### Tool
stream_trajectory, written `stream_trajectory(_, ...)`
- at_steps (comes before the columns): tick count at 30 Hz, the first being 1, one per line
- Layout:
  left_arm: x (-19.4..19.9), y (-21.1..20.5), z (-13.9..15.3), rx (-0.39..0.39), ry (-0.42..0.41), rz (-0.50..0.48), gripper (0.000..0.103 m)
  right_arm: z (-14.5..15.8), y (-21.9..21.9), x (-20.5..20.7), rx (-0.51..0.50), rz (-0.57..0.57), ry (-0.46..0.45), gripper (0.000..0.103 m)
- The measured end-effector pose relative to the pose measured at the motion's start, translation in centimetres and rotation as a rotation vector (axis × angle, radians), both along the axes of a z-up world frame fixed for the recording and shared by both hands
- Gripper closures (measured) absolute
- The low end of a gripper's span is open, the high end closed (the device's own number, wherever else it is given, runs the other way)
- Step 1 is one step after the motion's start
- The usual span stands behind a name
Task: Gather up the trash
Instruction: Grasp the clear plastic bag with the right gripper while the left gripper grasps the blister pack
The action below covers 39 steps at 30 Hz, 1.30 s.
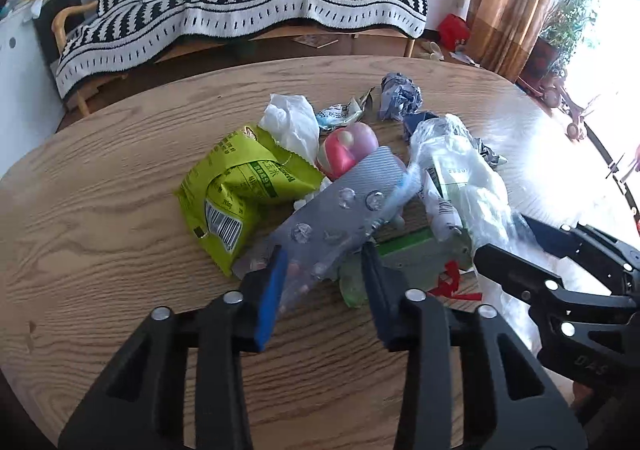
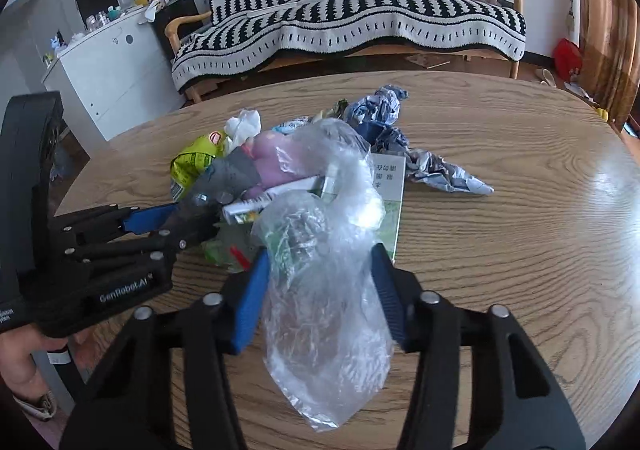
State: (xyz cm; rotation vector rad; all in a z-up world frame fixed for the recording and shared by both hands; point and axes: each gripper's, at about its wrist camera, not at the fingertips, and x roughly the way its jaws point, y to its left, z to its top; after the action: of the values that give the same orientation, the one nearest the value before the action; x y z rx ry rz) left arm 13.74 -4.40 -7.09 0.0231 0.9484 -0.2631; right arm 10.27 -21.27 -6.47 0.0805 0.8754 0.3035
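A pile of trash lies on the wooden table (image 1: 100,209). A silver blister pack (image 1: 340,209) slants between the fingers of my left gripper (image 1: 326,262), whose jaws stand open around its near end. A green snack bag (image 1: 236,189), white tissue (image 1: 292,121), pink-purple ball (image 1: 348,147) and crumpled blue-white paper (image 1: 400,95) lie around it. My right gripper (image 2: 320,270) is open, with a clear plastic bag (image 2: 328,270) between its fingers. The right gripper also shows in the left wrist view (image 1: 532,246).
A green-white carton (image 2: 388,193) lies under the plastic bag. A bench with a striped black-white blanket (image 2: 360,17) stands beyond the table. A white cabinet (image 2: 108,69) is at the left. Curtain and plants (image 1: 568,21) are at the right.
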Motion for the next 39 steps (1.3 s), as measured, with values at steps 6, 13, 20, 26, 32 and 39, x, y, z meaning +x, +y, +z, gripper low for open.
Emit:
stream_trajectory(6,-0.8,0.3,1.6,-0.043,-0.046,0.007,0.087,0.5,-0.5,-0.2,0.007,-0.004,-0.025,0.083)
stream_trajectory(13,-1.2,0.6,2.4,-0.047,-0.077,0.025,0.091,1.2,-1.5,-0.5,0.024,-0.048,-0.063,0.087)
stream_trajectory(20,-0.9,0.2,2.1,-0.019,-0.080,0.027,0.089,1.4,-1.3,-0.3,0.057,-0.034,-0.048,0.087)
stream_trajectory(26,0.4,0.1,1.9,-0.051,-0.058,0.039,0.069,1.7,-1.0,-0.3,0.079,-0.022,-0.049,0.086)
stream_trajectory(32,0.9,-0.2,1.8,-0.067,-0.065,0.039,0.062,1.7,-1.6,0.1,0.099,-0.036,-0.042,0.086)
stream_trajectory(39,1.5,-0.5,1.1,-0.070,-0.038,0.029,0.076,1.7,-2.1,0.0,0.110,-0.042,-0.045,0.086)
